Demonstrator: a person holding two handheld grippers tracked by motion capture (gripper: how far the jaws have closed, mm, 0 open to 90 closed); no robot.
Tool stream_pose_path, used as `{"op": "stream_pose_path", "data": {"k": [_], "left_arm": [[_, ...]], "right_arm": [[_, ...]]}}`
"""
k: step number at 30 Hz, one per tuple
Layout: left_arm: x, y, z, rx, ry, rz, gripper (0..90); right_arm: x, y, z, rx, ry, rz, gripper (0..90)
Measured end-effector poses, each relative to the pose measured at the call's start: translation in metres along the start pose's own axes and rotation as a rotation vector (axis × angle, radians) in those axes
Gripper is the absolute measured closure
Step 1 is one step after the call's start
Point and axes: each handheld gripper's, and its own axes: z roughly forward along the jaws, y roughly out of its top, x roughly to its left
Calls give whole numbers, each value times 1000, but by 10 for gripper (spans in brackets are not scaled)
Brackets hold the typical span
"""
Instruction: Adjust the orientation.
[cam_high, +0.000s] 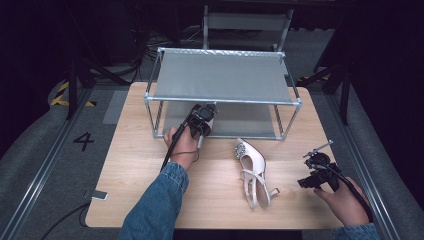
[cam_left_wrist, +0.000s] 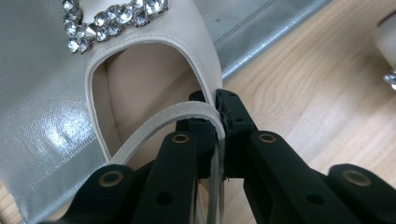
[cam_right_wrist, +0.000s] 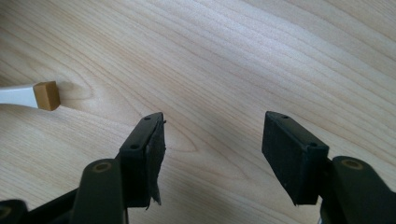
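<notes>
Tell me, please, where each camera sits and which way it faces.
High view: above the person's side, looking forward and down on the table; both forearms, left gripper at the rack, right gripper.
Left gripper view: on the left gripper, looking along shut jaws that pinch a shoe over the silver shelf.
Right gripper view: on the right gripper, facing bare wood; jaws open.
Shared: high and right gripper views both show the second shoe, there its heel tip.

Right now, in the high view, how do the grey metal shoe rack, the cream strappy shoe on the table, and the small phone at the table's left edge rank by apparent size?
Largest to smallest:
1. Grey metal shoe rack
2. Cream strappy shoe
3. Small phone
</notes>
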Motion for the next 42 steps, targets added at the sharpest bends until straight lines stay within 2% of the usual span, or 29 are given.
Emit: {"op": "stream_pose_path", "data": {"k": [1,2,3,4,5,7,8,9,10,12,13,14,15,16,17,18,19,20,21,24,25,26,28,31,34,35,39,42], "left_arm": [[2,1,1,0,2,19,851],[1,2,3,6,15,-7,850],[1,2,3,6,15,-7,850],[2,4,5,7,28,23,850],[2,4,5,7,28,23,849],[4,7,7,2,31,62,849],[2,7,8,4,29,43,848],[4,8,8,8,42,72,846],[0,8,10,4,38,22,833],[-1,8,10,-2,37,10,814],[0,9,9,-1,44,55,700],[-2,9,9,-5,49,42,700],[-3,10,8,0,54,54,621],[-4,9,8,-6,58,40,621],[-7,9,7,-5,41,4,593],[-3,9,6,-10,35,64,560],[-6,8,5,-13,36,33,546],[-2,8,4,-18,32,82,535],[-4,7,1,-21,32,72,529],[-7,5,-8,-21,60,101,522],[-13,2,-10,-29,63,43,520],[-18,0,-13,-37,67,3,515],[-23,-3,-18,-53,59,-18,499],[-22,-6,-24,-47,47,9,470],[-22,-12,-32,-64,19,-10,476],[-23,-15,-37,-68,19,-5,475],[-27,-28,-56,-103,7,-7,463],[-33,-43,-69,-102,0,19,462]], "right_arm": [[0,0,0,0,-2,0,394],[0,0,0,0,-1,1,393],[0,0,0,1,1,1,393],[0,0,1,0,3,1,394],[0,0,1,0,3,1,394],[-1,-1,1,4,1,3,394],[0,-1,1,5,0,3,395],[0,-1,1,6,0,3,395],[0,-1,2,7,3,3,394],[0,-1,2,6,3,0,394],[0,-1,1,5,3,-1,393],[0,-1,1,5,3,-1,393],[1,-1,1,6,-2,0,393],[1,-1,1,6,-2,0,393],[1,-1,1,6,-3,1,393],[1,-1,1,8,-3,1,393],[1,-1,1,8,-2,-1,393],[1,-1,1,8,-2,-1,393],[1,-1,1,11,1,0,393],[2,1,3,17,2,1,395],[2,2,5,18,5,-7,395],[3,3,6,19,6,-13,395],[5,5,7,24,7,-20,395],[8,9,9,29,9,-36,395],[9,12,10,24,8,-42,394],[10,13,11,26,11,-40,393],[12,18,15,32,17,-56,393],[13,21,16,36,19,-60,393]]}}
